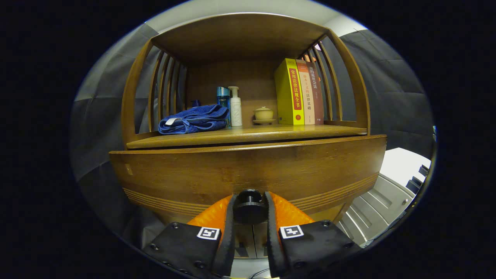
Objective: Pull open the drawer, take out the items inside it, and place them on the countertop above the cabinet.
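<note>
My gripper point(250, 211) has its two fingers squeezed on the round black knob point(250, 205) of the drawer point(248, 170), low in the middle of the frame. The wooden drawer front sits just past my fingers. Above it is the countertop point(248, 133) (a shelf with slatted sides). On it lie a folded blue towel point(193, 120), a teal bottle point(223, 102), a white pump bottle point(235, 106), a small lidded cup point(264, 113) and three standing books point(298, 93).
</note>
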`<state>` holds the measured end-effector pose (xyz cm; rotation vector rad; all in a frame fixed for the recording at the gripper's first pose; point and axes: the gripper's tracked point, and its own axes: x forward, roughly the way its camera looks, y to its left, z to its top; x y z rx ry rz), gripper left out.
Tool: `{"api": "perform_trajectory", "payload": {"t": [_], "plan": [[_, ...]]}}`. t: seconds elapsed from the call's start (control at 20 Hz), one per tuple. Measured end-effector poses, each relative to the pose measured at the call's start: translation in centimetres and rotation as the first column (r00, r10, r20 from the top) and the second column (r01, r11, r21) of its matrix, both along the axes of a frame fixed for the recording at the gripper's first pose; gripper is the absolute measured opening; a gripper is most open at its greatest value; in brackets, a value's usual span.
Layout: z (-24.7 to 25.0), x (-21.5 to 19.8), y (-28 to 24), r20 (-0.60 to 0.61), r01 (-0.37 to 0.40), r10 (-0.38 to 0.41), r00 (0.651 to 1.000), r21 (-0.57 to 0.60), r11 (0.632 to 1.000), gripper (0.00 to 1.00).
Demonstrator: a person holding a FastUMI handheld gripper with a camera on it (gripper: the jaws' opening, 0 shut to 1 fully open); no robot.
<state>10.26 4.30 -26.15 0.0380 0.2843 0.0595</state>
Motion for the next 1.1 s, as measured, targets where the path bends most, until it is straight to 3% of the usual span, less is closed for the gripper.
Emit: {"api": "perform_trajectory", "payload": {"t": [0.35, 1.1], "plan": [[0.6, -5.0, -0.5, -0.012, 0.010, -0.010, 1.000, 0.017, 1.000, 0.43], [-0.4, -11.0, -0.8, -0.075, 0.000, 0.001, 0.997, 0.003, 1.000, 0.43]]}}
